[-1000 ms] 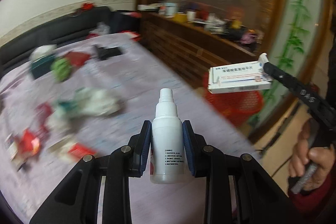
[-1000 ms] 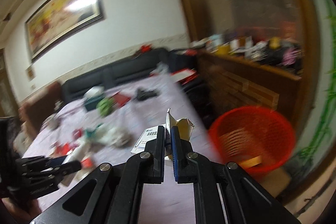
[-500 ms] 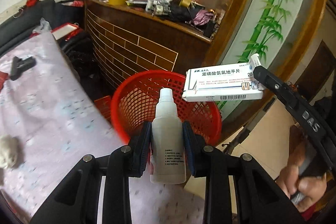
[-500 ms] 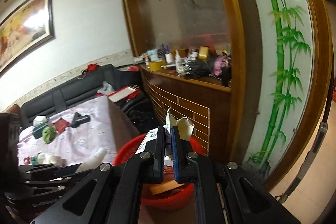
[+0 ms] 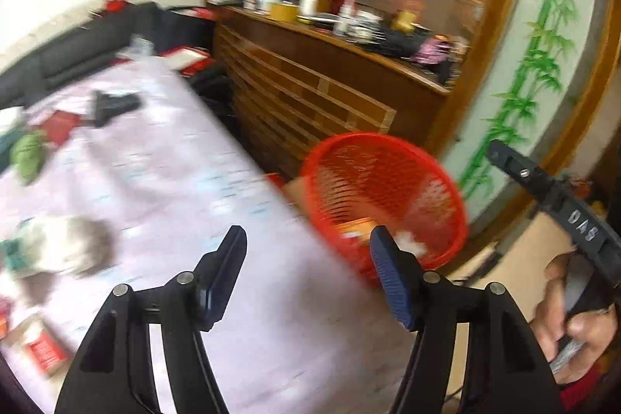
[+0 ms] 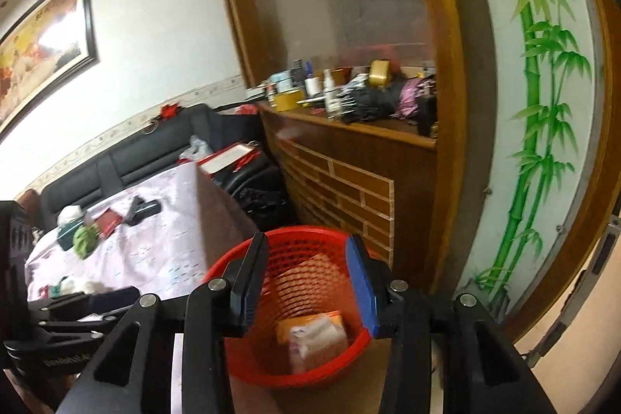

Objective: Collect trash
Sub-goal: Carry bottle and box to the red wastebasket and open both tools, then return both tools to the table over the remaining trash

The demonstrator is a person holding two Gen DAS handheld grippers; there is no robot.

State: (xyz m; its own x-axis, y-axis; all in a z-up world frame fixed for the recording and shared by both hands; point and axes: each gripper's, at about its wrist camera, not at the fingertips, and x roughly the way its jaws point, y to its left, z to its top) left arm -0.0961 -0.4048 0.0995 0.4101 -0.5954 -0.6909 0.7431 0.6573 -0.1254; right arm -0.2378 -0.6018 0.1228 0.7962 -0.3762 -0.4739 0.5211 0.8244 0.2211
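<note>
Right wrist: trash in red basket (image 6: pixel 248 363); both grippers (image 5: pixel 306 272) (image 6: pixel 306 282) just opened, empty.

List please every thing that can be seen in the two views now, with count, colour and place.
basket: one, red, on the floor beside the table; paper trash lies in it
table: one, pale pink cloth, left of the basket
scraps: several, white, green and red, spread on the table, blurred
black item: one, at the table's far end
sofa: one, black, behind the table
shelf: one, brown wood, crowded with small bottles and jars
painting: one, dark frame, on the white wall
bamboo panel: one, green on pale glass, at right
left claw: black, blue pads, open, empty
right claw: black, blue pads, open, empty, over the basket
hand: one, gripping the right claw's handle
</note>
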